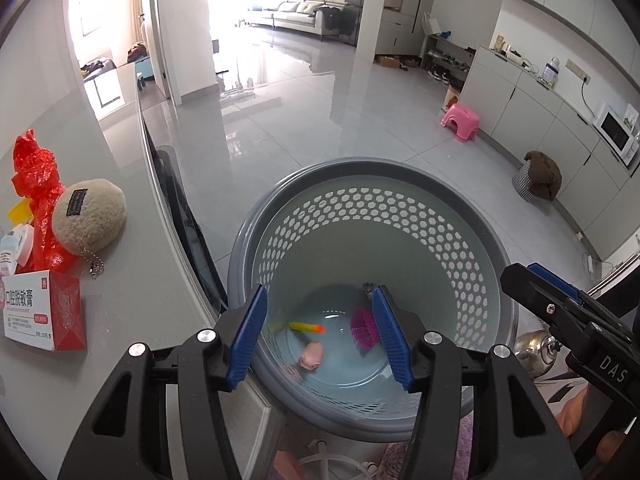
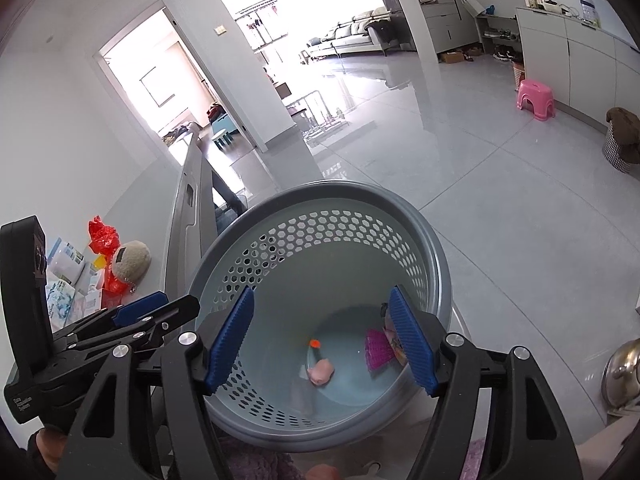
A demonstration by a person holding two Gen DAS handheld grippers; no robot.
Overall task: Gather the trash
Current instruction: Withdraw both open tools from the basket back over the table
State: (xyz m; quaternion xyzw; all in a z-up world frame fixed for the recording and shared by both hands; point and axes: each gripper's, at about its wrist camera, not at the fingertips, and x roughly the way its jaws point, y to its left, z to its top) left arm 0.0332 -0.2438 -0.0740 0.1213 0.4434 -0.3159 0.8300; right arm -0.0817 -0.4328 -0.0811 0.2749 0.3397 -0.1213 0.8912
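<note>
A grey perforated trash basket (image 1: 280, 216) stands on the floor beside the table; it also shows in the right wrist view (image 2: 436, 240). Inside lie a pink toy (image 1: 311, 356), a yellow and orange stick (image 1: 306, 327) and a magenta piece (image 1: 363, 326). My left gripper (image 1: 320, 336) is open and empty above the basket's mouth. My right gripper (image 2: 324, 340) is open and empty above it too, and shows at the right of the left wrist view (image 1: 560, 304). On the table lie a red plastic bag (image 1: 36, 200), a beige plush pouch (image 1: 90, 218) and a red and white box (image 1: 44, 312).
The grey table (image 1: 100, 136) runs along the left, with more packets (image 2: 68, 280) on it. A pink stool (image 1: 460, 122), a covered checked bin (image 1: 538, 176) and cabinets (image 1: 540, 120) stand at the right. A metal kettle (image 2: 624, 372) is at lower right.
</note>
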